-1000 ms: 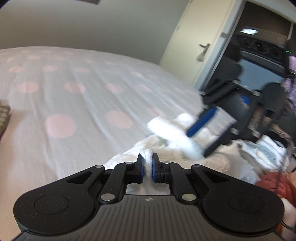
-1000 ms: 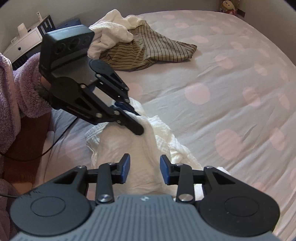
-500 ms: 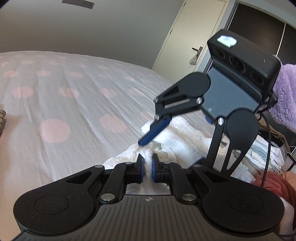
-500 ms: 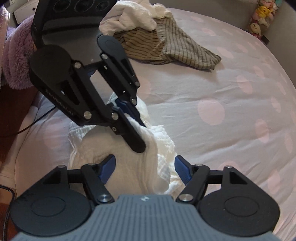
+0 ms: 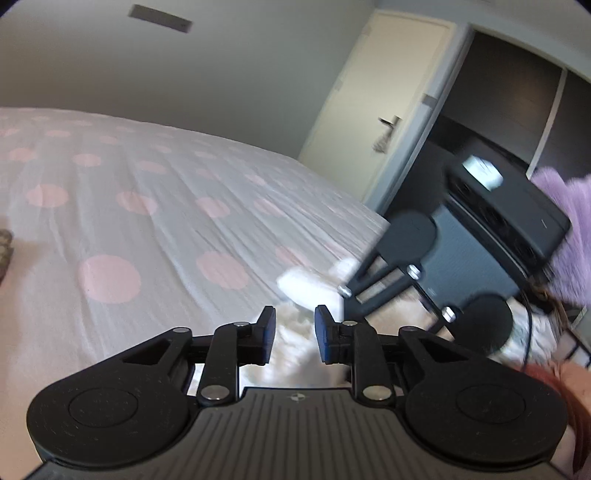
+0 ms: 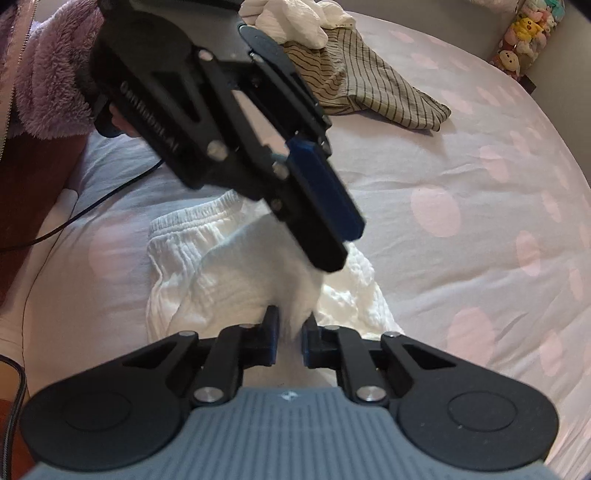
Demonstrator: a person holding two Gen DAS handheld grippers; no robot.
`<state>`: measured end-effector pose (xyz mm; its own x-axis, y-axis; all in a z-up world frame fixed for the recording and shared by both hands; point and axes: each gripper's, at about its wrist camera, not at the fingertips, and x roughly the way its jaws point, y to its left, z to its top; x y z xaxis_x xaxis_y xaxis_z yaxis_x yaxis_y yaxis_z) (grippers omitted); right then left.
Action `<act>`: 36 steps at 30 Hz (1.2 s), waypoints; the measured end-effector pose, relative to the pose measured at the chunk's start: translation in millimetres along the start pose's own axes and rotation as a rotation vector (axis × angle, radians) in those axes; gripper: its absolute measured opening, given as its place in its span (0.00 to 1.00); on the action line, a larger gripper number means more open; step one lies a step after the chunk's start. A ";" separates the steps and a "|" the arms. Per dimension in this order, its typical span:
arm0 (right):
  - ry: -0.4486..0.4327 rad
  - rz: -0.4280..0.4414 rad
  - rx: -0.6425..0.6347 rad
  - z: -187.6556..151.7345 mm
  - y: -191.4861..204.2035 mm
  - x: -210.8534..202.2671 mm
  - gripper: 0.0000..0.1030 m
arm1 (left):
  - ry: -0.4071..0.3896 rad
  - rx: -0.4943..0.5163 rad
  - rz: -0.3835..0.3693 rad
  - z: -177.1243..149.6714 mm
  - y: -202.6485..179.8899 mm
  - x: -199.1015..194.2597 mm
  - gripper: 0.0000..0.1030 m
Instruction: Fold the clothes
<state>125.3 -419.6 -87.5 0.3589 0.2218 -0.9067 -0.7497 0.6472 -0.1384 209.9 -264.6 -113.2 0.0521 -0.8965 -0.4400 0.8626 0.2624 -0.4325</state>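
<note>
A white crinkled garment (image 6: 207, 266) with an elastic waistband lies bunched on the pink-dotted bed sheet (image 6: 480, 206). My right gripper (image 6: 290, 341) is shut on a fold of this white garment and holds it up. My left gripper (image 5: 293, 338) is open just above the same white cloth (image 5: 295, 347), with nothing between its fingers. In the right wrist view the left gripper (image 6: 332, 236) hangs over the garment with its blue pads apart. In the left wrist view the right gripper (image 5: 343, 291) pinches the white cloth at the bed's edge.
A striped olive garment (image 6: 369, 88) and another white garment (image 6: 295, 18) lie heaped at the far side of the bed. Plush toys (image 6: 524, 33) sit at the far corner. A cream door (image 5: 388, 103) and dark wardrobe (image 5: 517, 110) stand beyond the bed. A cable (image 6: 92, 206) trails left.
My left gripper has opened and let go of the white garment. My right gripper has closed from wide open onto a fold of the garment.
</note>
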 end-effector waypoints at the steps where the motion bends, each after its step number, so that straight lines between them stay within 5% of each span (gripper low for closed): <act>1: 0.001 0.003 -0.002 -0.6 1.8 -0.3 0.13 | 0.006 -0.028 0.027 0.1 5.0 2.2 0.20; 4: 0.003 -0.001 -0.016 -2.0 8.7 0.2 0.13 | 0.050 -0.070 0.066 -2.4 13.3 15.5 0.20; 9: 0.003 -0.015 -0.014 -2.3 13.5 1.8 0.13 | 0.151 0.020 -0.013 -11.2 -2.0 36.7 0.11; 15: 0.016 -0.021 -0.059 -4.0 26.6 -13.8 0.12 | 0.305 0.095 0.013 -26.6 -7.8 51.6 0.08; 30: -0.007 -0.008 -0.066 -3.7 25.6 -73.9 0.07 | 0.352 0.146 -0.004 -33.6 -11.4 48.4 0.08; 36: -0.090 -0.038 0.009 -2.2 7.8 -91.0 0.06 | 0.363 0.160 -0.038 -33.4 -15.1 47.1 0.08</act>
<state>85.6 -436.4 -6.9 0.4360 0.2613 -0.8612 -0.7295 0.6630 -0.1682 182.4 -298.9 -153.7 -0.1379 -0.7125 -0.6880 0.9296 0.1466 -0.3382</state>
